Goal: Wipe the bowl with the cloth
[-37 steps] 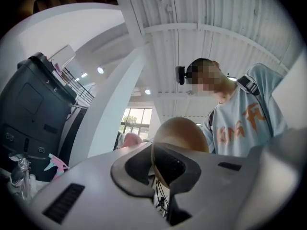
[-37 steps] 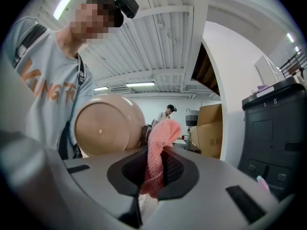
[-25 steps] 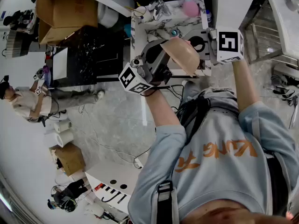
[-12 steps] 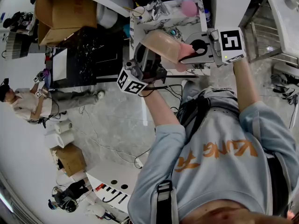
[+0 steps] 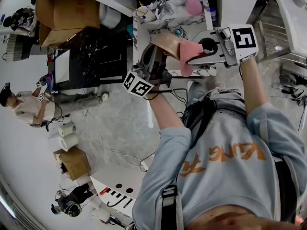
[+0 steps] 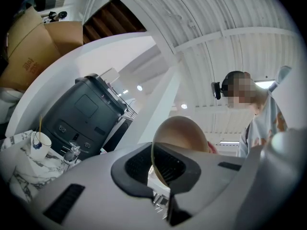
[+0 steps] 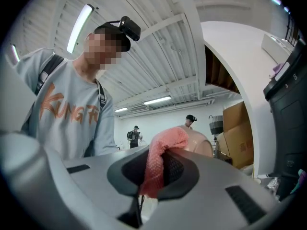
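- Currently the left gripper [image 6: 160, 176] is clamped on the thin rim of the tan, smooth round bowl [image 6: 182, 133]. It holds the bowl aloft, above the near edge of the marble-patterned tabletop [image 5: 158, 28].
- The right gripper [image 7: 153, 176] is closed on a fold of the pink woven cloth [image 7: 160, 157], which touches the bowl's right side.
- Likely risk: a firm push from the cloth could pivot the bowl in that narrow rim pinch or slide it out. So close to the edge, it might fall past the tabletop.
- The cloth, pinched at one fold, could also drag free.
- Compared with a second ago, the bowl is tipped further away and the cloth now hangs in plain sight. The right gripper sits higher and the left one lower.
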`<state>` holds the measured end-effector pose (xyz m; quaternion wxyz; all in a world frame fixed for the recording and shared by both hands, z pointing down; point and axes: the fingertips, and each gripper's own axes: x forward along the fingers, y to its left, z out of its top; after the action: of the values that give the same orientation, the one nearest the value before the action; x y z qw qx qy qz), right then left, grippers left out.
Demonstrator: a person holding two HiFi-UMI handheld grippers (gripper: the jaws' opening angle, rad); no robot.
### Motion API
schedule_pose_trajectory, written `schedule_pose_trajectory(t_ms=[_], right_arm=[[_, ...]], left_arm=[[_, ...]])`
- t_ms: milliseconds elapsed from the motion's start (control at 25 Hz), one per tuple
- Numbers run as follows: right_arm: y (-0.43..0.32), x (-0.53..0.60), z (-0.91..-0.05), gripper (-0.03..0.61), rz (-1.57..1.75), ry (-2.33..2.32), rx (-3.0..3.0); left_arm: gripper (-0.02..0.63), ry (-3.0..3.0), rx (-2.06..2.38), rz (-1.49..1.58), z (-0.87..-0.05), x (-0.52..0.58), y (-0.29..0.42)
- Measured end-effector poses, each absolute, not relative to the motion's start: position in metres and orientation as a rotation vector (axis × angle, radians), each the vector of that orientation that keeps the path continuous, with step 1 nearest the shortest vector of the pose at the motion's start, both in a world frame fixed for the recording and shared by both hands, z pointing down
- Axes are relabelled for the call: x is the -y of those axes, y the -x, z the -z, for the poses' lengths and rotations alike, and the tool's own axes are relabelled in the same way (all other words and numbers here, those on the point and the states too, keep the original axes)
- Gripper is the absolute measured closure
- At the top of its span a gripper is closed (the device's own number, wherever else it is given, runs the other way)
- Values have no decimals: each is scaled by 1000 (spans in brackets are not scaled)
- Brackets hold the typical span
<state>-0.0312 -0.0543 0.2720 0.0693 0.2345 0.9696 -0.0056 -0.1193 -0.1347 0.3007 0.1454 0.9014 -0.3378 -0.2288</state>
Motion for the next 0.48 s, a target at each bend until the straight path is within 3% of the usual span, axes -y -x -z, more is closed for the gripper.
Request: schedule_pose_trajectory(t_ms=[480], right_arm=[[16,94,-247,538,-8,-369,-2840]], left_arm=[[583,-2695,676,520,-320,115,75]])
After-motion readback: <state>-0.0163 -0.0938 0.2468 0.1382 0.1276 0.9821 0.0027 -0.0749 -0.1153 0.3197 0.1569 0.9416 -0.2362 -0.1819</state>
